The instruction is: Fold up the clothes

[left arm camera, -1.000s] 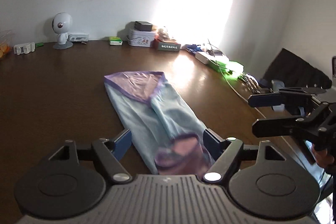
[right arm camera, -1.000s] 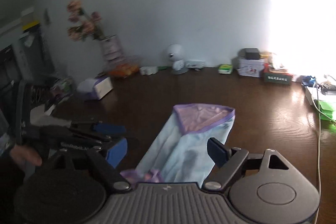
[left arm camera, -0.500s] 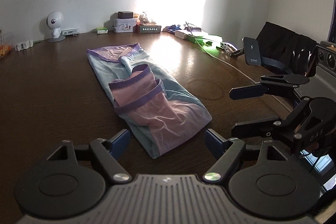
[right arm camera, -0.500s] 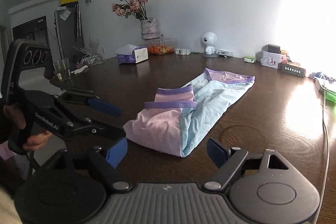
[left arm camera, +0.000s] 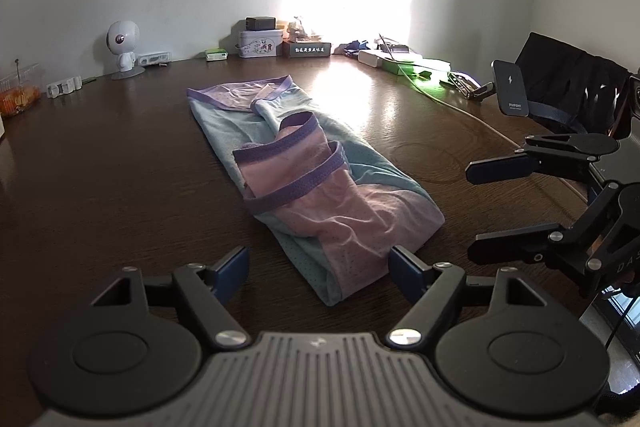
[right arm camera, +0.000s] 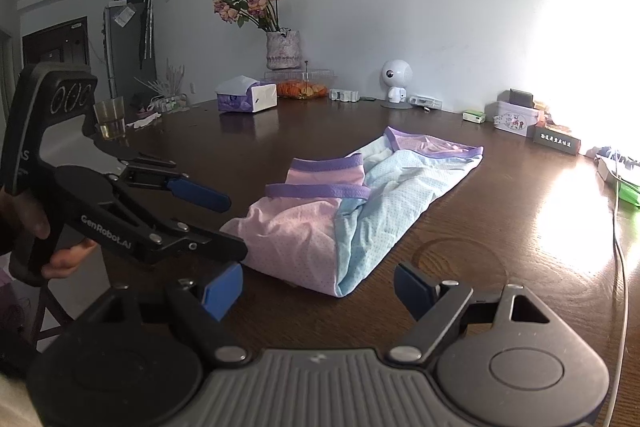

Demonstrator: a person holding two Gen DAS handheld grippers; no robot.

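A folded garment, pink and light blue with purple bands, lies on the dark wooden table. Its pink part is doubled back over the blue. My left gripper hovers at the garment's near end, jaws wide and closing slightly, pressing on nothing. In the right wrist view the garment lies ahead of my right gripper, which stands open and empty. The left gripper shows there at the pink corner, held by a hand. The right gripper appears beside the garment's right edge.
A white round toy robot, a tin and small boxes line the far wall. A cable runs along the right side past a charger stand. A vase of roses, tissue box and glass stand far left.
Both grippers have drawn back and down from the garment. The pink end that was blurred between the left fingers now lies folded flat over the blue part.
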